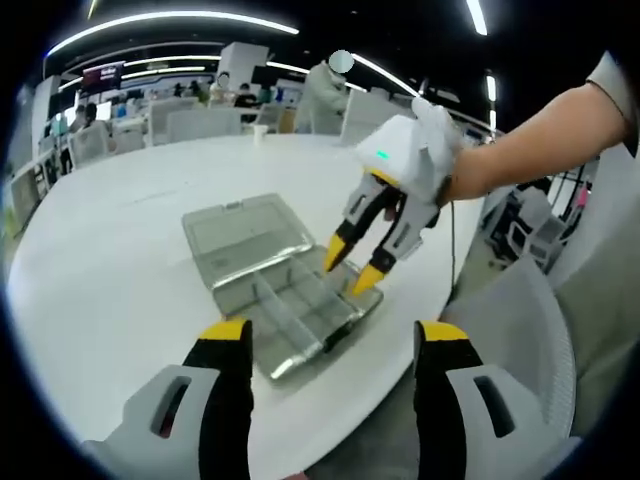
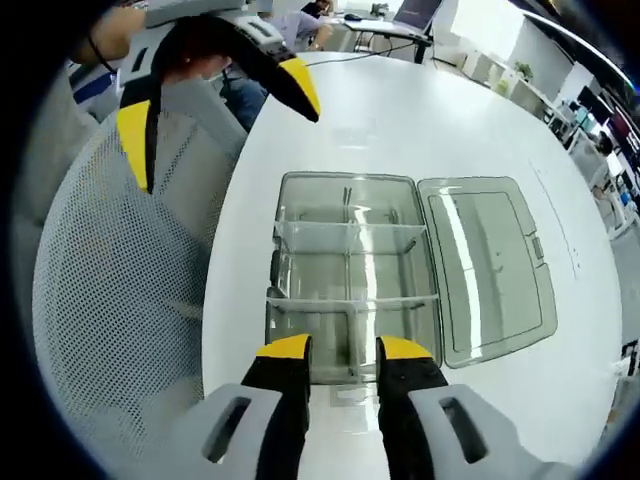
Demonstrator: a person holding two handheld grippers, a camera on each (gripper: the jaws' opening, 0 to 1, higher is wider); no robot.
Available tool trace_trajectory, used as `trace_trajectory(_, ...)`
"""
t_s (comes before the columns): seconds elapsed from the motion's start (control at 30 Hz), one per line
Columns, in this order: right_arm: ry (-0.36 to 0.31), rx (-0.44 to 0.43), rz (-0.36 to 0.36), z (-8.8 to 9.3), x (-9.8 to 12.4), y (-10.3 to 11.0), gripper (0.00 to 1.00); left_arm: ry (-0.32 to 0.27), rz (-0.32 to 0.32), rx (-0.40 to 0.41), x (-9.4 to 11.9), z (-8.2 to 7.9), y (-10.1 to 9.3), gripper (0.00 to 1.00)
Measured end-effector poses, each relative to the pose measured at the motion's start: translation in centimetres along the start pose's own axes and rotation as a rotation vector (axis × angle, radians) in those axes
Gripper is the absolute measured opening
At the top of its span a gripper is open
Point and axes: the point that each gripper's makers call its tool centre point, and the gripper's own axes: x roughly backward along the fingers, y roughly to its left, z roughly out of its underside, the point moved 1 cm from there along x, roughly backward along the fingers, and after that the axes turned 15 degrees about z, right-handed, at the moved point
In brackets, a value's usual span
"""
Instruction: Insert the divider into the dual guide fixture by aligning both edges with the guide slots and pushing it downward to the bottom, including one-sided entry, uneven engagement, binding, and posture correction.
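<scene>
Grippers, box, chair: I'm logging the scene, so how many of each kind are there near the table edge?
Grippers: 2, left gripper, right gripper
Clear compartment box, lid open: 1
Mesh chair: 1
Total: 4

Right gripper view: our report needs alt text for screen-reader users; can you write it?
A clear plastic compartment box lies open on a white table, lid flat beside it. The right gripper hovers open over the box's near edge; the left gripper is open at upper left, above a mesh chair.
</scene>
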Motion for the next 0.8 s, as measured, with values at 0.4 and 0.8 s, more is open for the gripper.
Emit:
trace_trajectory(0.4, -0.162, -0.165, 0.050, 1.0, 2.5, -0.1, 0.33, 0.024, -0.078, 0.022, 2.9, 0.3, 0.7, 0.64)
trace_trajectory(0.8, -0.352, -0.335, 0.075, 1.6, 5.0, 0.6, 0.40, 0.045, -0.170, 0.022, 4.9, 0.7, 0.3, 0.64)
